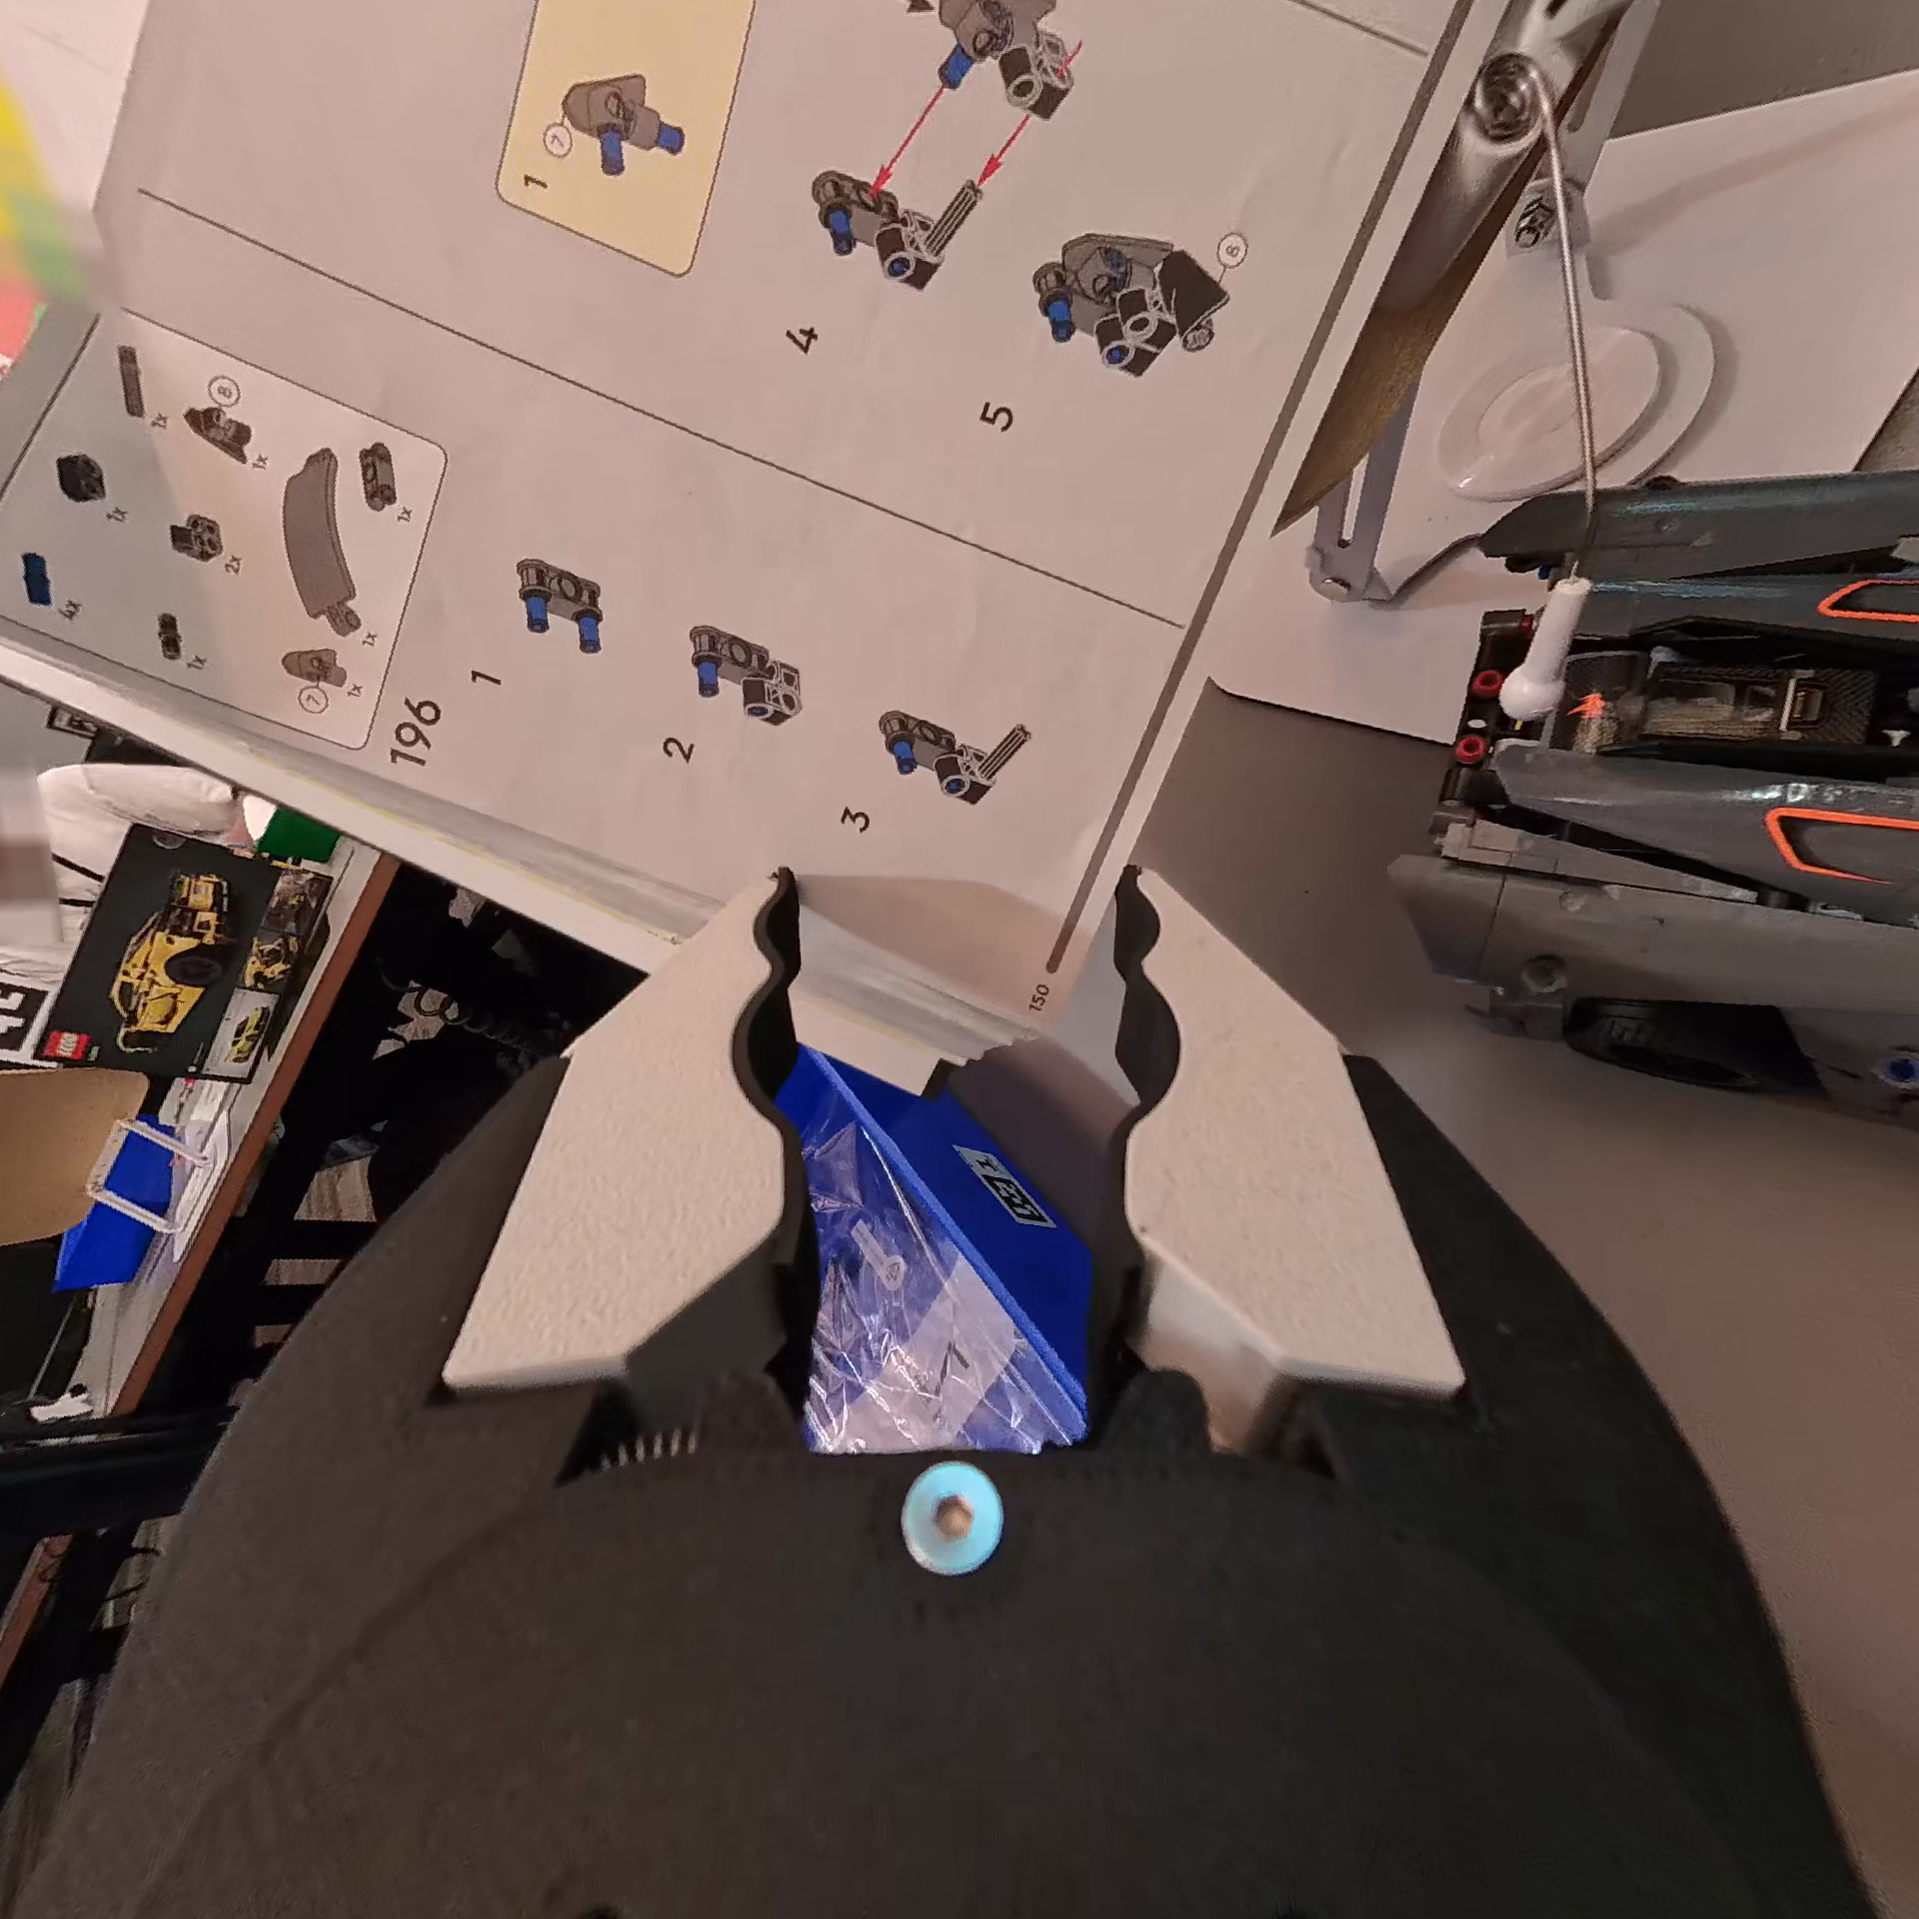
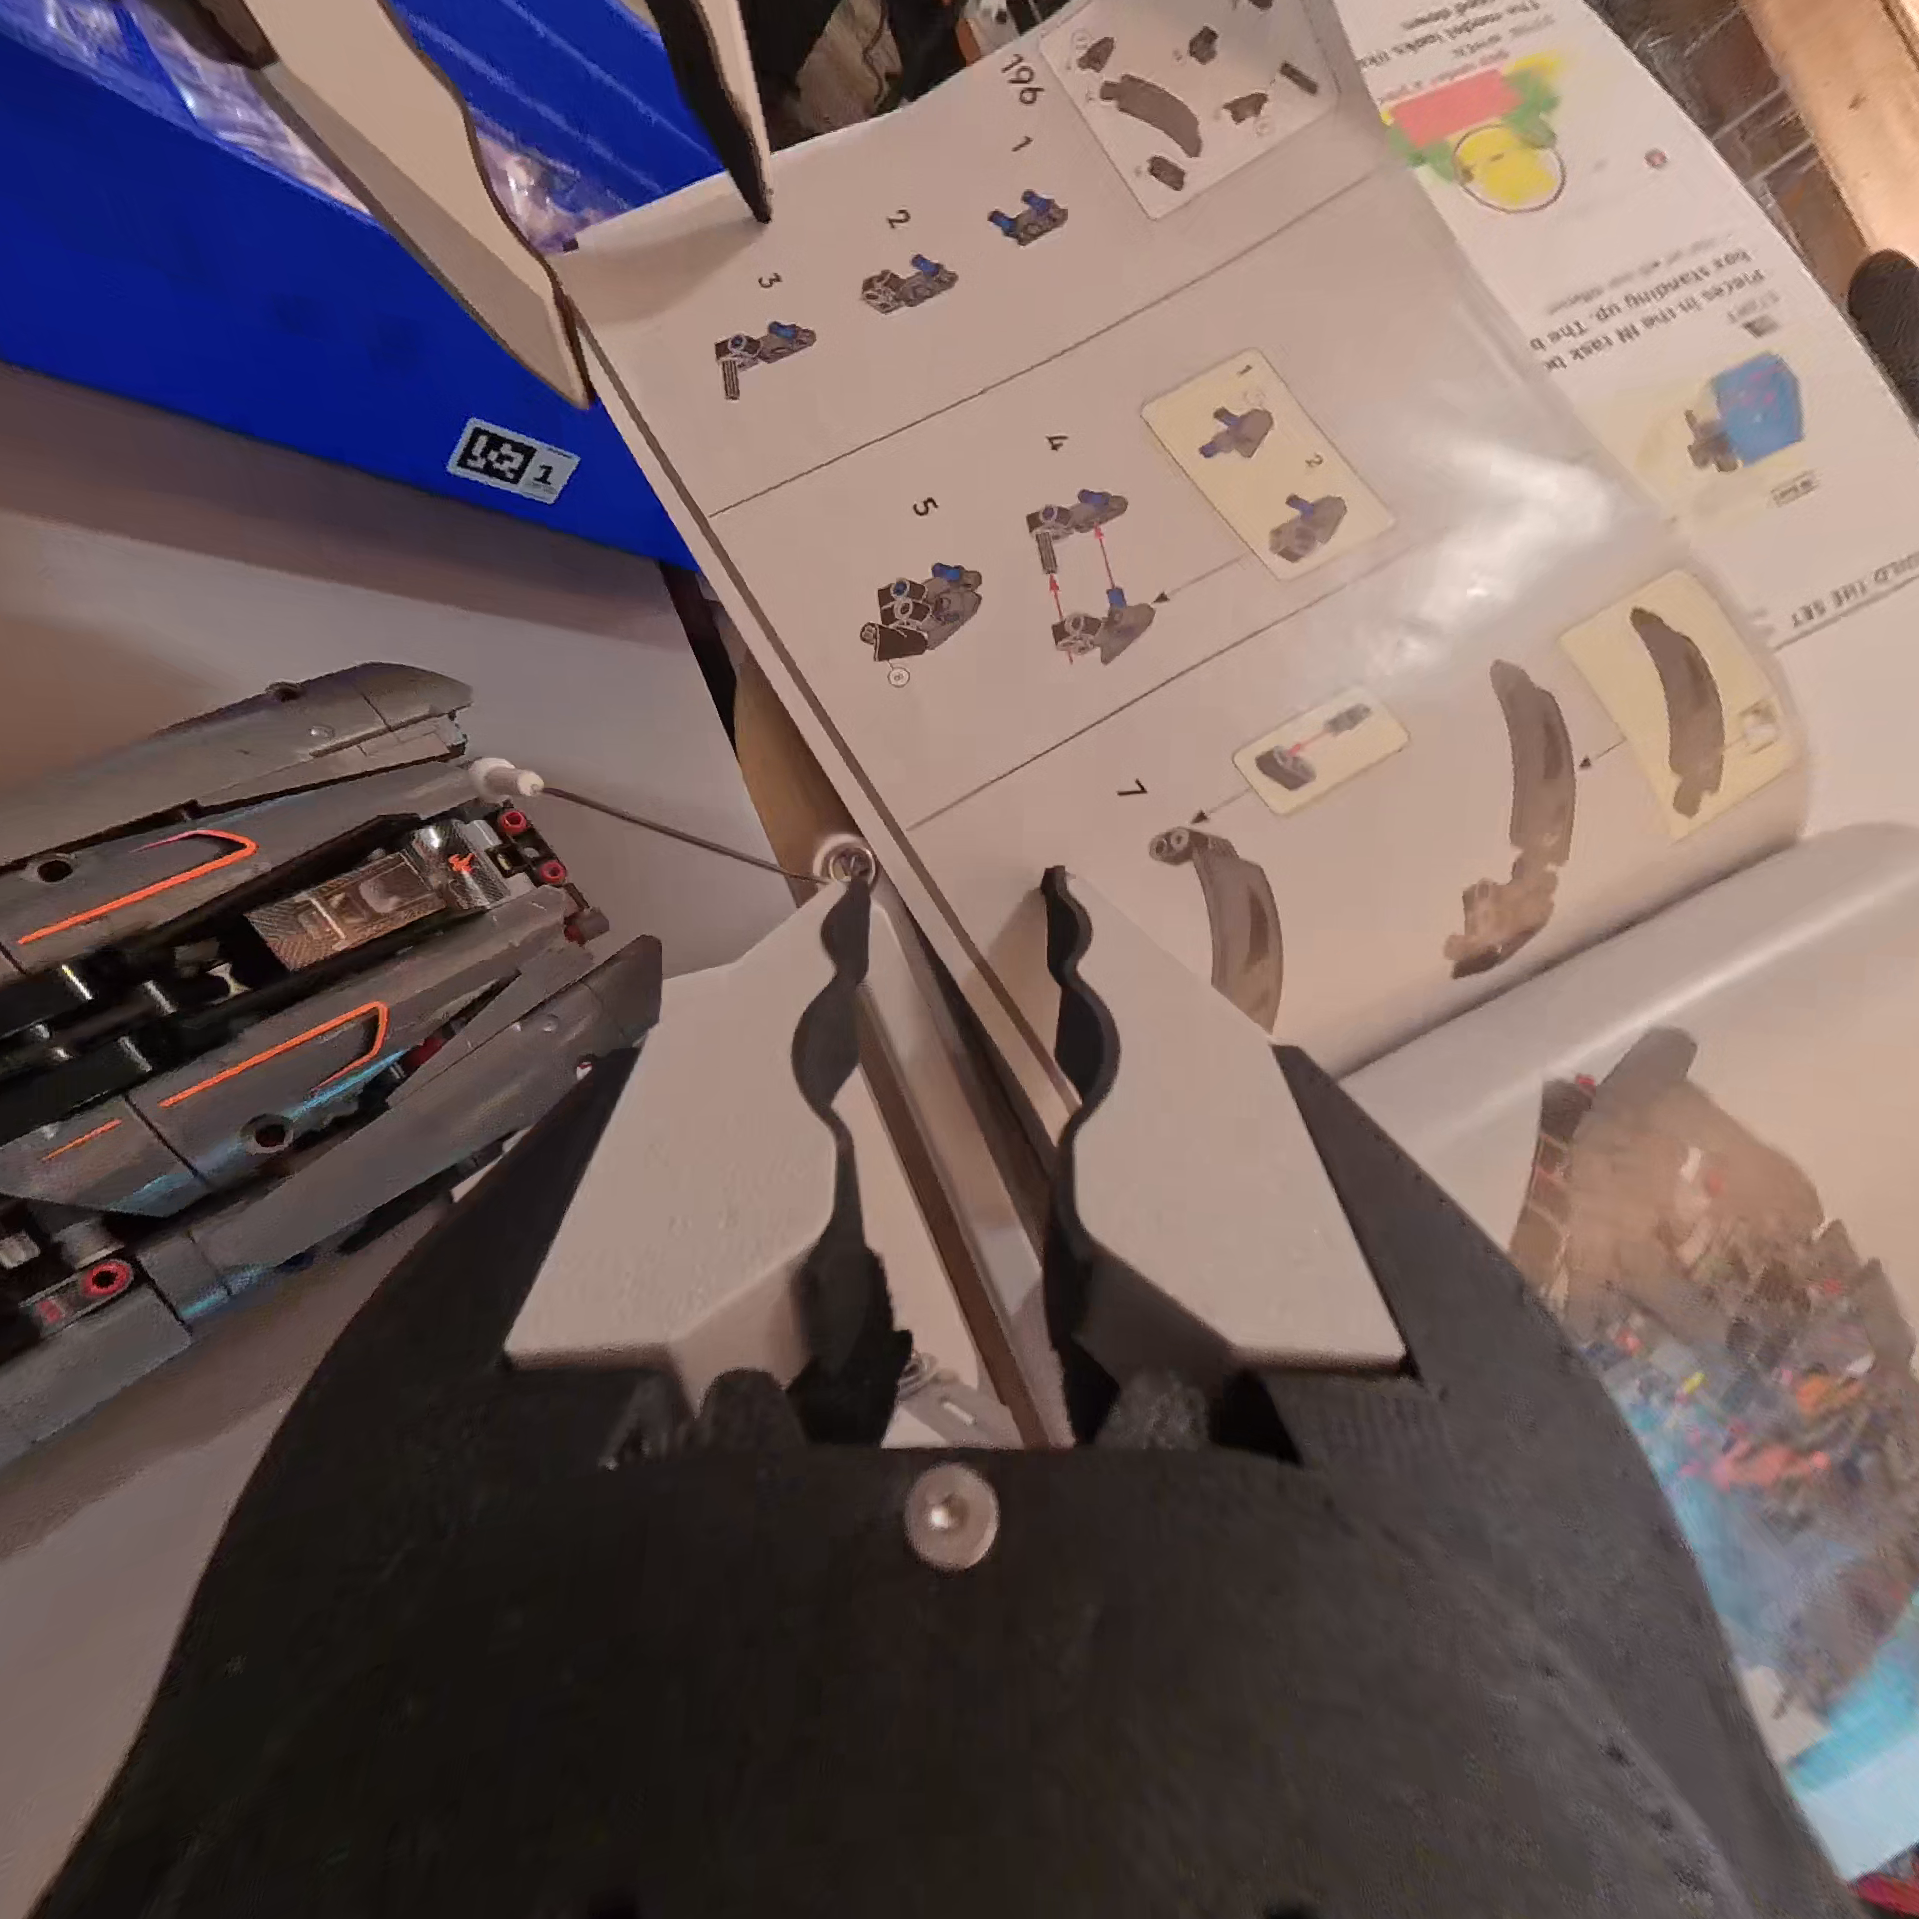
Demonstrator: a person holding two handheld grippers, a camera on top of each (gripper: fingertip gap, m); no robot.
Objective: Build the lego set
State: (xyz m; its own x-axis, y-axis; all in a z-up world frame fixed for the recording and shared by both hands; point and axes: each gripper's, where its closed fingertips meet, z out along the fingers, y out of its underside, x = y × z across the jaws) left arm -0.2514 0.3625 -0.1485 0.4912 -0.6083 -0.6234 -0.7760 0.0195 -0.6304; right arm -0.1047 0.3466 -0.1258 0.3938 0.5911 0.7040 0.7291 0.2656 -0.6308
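The open instruction booklet [image 1: 727, 467] is raised at a tilt, its pages showing grey and blue part steps. My left gripper [image 1: 961, 883] is open, with the booklet's lower corner between its fingers. In the right wrist view it [image 2: 670, 301] straddles that same corner of the booklet [image 2: 1038, 415]. My right gripper [image 2: 950, 883] is open at the booklet's near edge, with a metal clip arm [image 2: 966, 1194] running between its fingers. The dark grey model car with orange lines [image 1: 1682, 748] [image 2: 260, 987] stands on the table beside the booklet.
A blue bin [image 1: 997, 1194] [image 2: 208, 291] holding clear plastic bags [image 1: 903, 1329] sits under the booklet's corner. A thin wire with a white pin [image 1: 1547, 654] [image 2: 498, 777] hangs from the clip arm [image 1: 1454, 260] to the car. Printed sheets [image 2: 1713, 1402] lie at right. A boxed set [image 1: 177, 966] lies lower left. My right fingertips sit around 15 centimetres from my left ones.
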